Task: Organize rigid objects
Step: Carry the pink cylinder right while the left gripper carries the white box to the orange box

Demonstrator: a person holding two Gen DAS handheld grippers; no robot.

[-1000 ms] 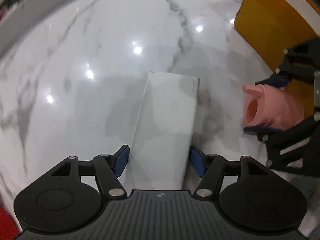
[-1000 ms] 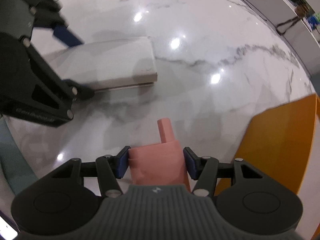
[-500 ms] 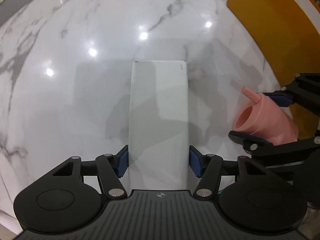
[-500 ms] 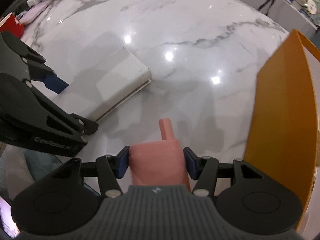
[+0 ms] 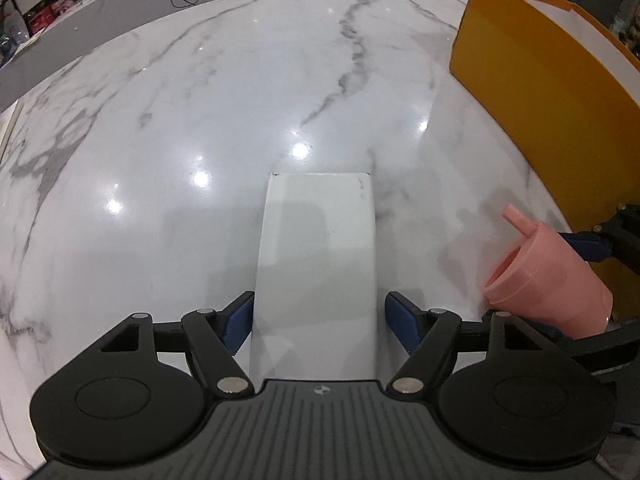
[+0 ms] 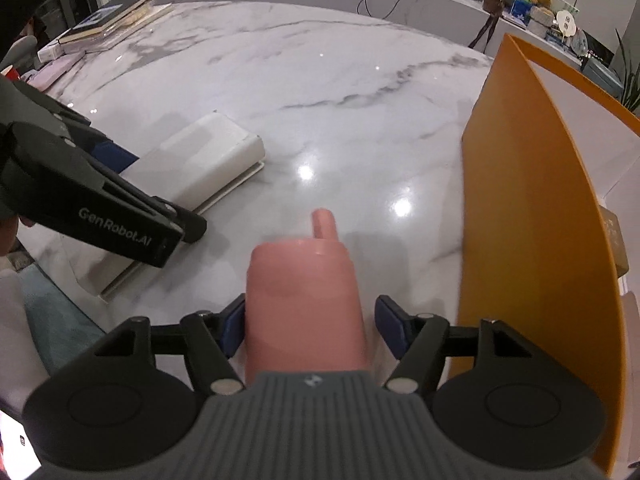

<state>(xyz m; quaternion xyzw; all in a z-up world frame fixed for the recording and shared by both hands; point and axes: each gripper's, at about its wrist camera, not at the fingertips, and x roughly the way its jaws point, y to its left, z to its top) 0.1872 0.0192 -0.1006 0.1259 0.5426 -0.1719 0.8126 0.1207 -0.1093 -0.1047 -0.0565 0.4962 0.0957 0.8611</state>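
On my left wrist view, my left tool (image 5: 319, 322) reaches out over the marble worktop (image 5: 224, 92) with a flat white box (image 5: 318, 256) running straight ahead between its blue pads (image 5: 237, 322). The left pad sits against the box edge; on the right I see a thin gap between pad and box, so I cannot tell whether the grip is firm or just loosened. Right of the white box, the pink cup (image 5: 548, 280) is tilted with its mouth turned toward the box, held in the right tool (image 5: 592, 246). Beyond the cup, further right of the white box, stands the orange bin (image 5: 540, 76).

On my right wrist view, my right tool (image 6: 306, 328) carries the pink cup (image 6: 304, 300) lying lengthwise between its pads, with a small tab (image 6: 324, 224) at its far end. The left pad touches the cup; the right pad stands slightly off it, so I cannot tell if it is clamped. Left of the cup, the white box (image 6: 208, 164) sits under the left tool (image 6: 108, 184). The orange bin (image 6: 532, 216) rises just right of the cup. Books (image 6: 108, 16) lie at the worktop's (image 6: 320, 80) far left edge, well apart from the cup.
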